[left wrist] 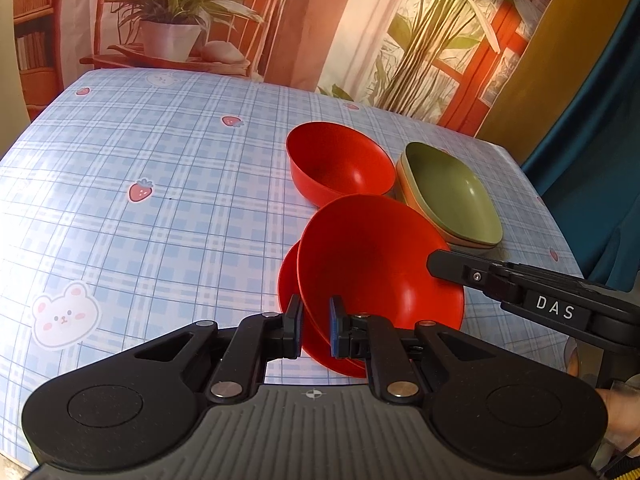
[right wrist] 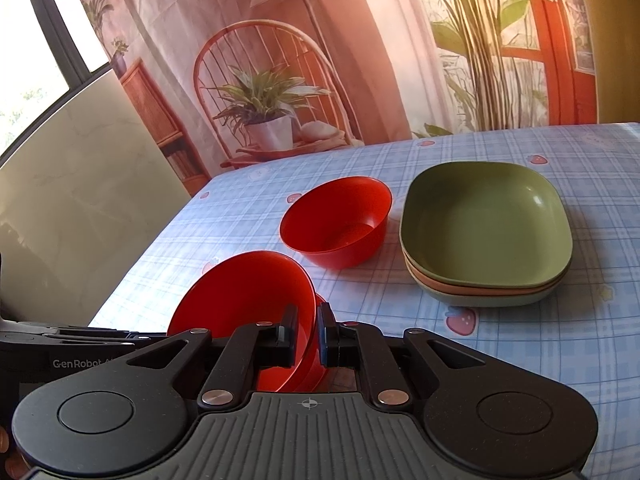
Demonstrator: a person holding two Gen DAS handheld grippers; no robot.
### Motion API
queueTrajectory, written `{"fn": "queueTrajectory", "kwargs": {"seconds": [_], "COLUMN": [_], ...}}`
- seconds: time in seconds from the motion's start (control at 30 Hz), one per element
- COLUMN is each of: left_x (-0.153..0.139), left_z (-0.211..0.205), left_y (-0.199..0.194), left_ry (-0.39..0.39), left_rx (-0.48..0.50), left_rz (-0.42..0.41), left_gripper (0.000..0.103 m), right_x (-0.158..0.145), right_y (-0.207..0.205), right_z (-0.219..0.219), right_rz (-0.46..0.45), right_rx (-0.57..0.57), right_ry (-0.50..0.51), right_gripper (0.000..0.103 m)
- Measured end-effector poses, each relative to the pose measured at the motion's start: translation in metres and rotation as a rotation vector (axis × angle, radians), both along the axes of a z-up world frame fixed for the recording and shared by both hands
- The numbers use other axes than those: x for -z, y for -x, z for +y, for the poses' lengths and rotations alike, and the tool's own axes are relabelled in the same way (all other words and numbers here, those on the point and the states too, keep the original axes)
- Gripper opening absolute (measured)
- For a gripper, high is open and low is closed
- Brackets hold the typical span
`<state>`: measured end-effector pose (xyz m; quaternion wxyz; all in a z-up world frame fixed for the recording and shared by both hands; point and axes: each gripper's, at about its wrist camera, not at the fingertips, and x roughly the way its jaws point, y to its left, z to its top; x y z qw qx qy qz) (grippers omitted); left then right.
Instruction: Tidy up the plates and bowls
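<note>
Both tools, left tool (left wrist: 316,326) and right tool (right wrist: 308,334), clamped shut on nested red bowls (left wrist: 372,264) (lone bowl (right wrist: 336,222) straight ahead on tabletop (left wrist: 160,200)).

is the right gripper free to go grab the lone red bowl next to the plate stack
Probably not yet: the right gripper is shut on the rim of the nested red bowls. The table between it and the lone red bowl looks clear.

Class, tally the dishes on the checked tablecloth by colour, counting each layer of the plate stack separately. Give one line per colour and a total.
Red bowls: 3 (one standing free, two nested and tilted, held by both grippers)
Green plates: 1 (top of stack)
Orange plates: 1
Pale grey-green plates: 1 (bottom)
Total: 6
</note>
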<state>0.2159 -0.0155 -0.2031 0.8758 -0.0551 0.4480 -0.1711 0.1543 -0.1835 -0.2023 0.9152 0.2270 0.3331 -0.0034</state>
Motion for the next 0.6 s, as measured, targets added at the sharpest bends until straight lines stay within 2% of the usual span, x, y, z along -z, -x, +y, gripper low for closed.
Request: {"fn": "queueTrajectory", "kwargs": {"seconds": [0.6], "left_x": [0.0069], "left_z": [0.0024], "left_y": [-0.0055], "left_ry": [0.024], "left_rx": [-0.013], "left_rz": [0.021], "left_gripper": [0.014], "right_x": [0.0055], "right_y": [-0.0047], "right_z": [-0.0024], "right_rz": [0.026], "right_rx": [0.018], "right_ry": [0.003], "right_gripper": [0.012]}}
